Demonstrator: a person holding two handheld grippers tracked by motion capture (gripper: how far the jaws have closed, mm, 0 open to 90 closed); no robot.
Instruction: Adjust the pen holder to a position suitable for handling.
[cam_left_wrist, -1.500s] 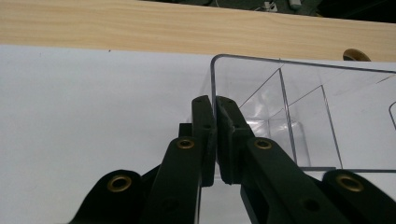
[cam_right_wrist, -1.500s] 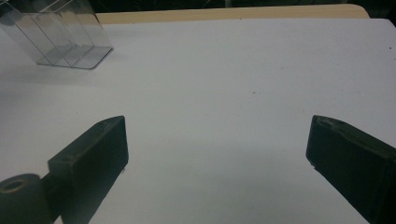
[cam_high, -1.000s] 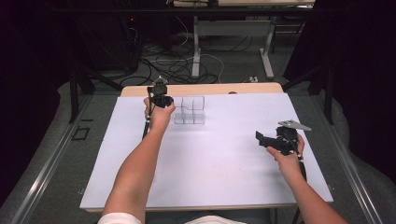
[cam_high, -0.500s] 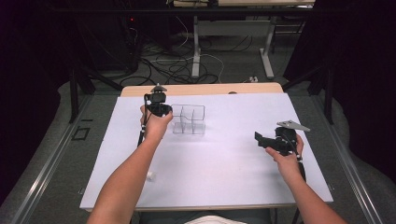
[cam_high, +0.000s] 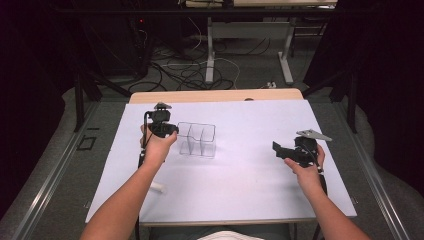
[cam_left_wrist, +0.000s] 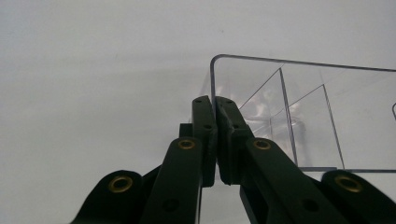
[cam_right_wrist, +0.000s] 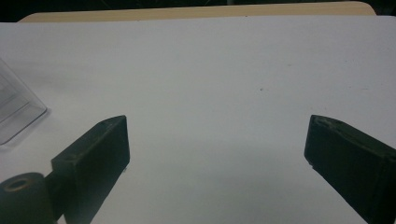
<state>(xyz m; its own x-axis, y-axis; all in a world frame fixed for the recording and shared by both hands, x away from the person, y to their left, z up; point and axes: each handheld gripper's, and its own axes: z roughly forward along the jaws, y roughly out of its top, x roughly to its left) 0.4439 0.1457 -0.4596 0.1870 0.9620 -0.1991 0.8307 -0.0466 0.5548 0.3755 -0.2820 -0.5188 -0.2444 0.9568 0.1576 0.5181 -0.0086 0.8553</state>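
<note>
A clear plastic box (cam_high: 197, 140) with inner dividers stands on the white table sheet (cam_high: 240, 180), left of centre. My left gripper (cam_high: 174, 132) is shut on the box's left wall. In the left gripper view the jaws (cam_left_wrist: 215, 101) pinch the rim at a corner of the box (cam_left_wrist: 308, 116), one finger inside and one outside. My right gripper (cam_high: 276, 148) hovers over the right part of the sheet, open, with nothing between its fingers (cam_right_wrist: 217, 140). A corner of the box (cam_right_wrist: 14, 109) shows at the left edge of the right gripper view.
A small white cylinder (cam_high: 158, 187) lies on the sheet beside the left forearm. A strip of wooden tabletop (cam_high: 215, 95) shows behind the sheet. Cables and desk legs (cam_high: 210, 55) are on the floor beyond the table.
The left gripper has drawn the clear box toward the person and slightly left across the sheet. The right gripper has stayed where it was, still open.
</note>
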